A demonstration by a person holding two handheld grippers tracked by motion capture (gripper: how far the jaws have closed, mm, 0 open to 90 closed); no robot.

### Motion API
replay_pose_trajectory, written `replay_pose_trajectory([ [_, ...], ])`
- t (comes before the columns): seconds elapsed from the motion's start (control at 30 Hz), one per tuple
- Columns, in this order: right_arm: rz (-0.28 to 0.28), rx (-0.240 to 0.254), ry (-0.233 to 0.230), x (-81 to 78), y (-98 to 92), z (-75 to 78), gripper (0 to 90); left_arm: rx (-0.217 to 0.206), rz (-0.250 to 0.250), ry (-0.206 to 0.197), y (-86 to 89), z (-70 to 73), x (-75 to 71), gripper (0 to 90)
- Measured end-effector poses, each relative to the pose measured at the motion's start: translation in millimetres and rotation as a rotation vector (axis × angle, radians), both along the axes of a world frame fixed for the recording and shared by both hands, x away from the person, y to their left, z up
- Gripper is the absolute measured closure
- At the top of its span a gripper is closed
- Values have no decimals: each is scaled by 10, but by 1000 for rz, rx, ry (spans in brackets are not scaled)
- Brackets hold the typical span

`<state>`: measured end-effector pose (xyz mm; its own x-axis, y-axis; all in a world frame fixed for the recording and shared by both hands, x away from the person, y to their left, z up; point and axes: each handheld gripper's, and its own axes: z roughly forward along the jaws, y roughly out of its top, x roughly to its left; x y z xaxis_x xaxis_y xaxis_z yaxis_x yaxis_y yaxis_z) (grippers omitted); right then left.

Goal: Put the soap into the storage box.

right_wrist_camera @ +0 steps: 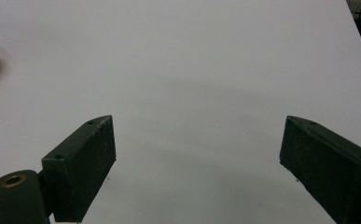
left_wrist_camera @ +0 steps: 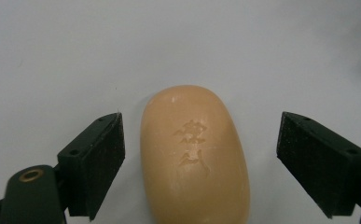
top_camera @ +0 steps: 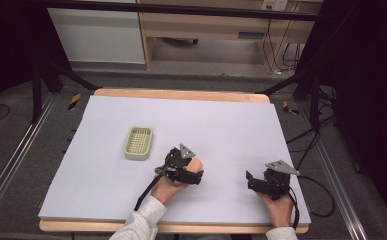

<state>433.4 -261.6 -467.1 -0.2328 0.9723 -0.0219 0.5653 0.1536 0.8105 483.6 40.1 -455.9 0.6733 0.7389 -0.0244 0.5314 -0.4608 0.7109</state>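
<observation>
My left gripper (left_wrist_camera: 201, 158): jaws spread wide, pads clear of the soap bar (left_wrist_camera: 194, 154) on both sides, not gripping. Soap lies flat btwn them on the white sheet (left_wrist_camera: 122, 46), stamped side up, a bit nearer one jaw than the other. My right gripper (right_wrist_camera: 197, 154): jaws wide apart too, nothing btwn them, bare sheet below; soap edge peeks in at that view's far left. From high view, left gripper sits mid-table over the soap, right gripper well apart near the front-right. Green basket (top_camera: 139, 142) stands near, up-left of left gripper, not touching.
</observation>
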Motion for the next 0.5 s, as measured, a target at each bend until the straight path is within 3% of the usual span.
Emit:
replay_pose_trajectory([
  [0.5, -1, 3, 3, 4, 1, -4, 105, 27, -6, 41, -38, -117, 58, 217],
])
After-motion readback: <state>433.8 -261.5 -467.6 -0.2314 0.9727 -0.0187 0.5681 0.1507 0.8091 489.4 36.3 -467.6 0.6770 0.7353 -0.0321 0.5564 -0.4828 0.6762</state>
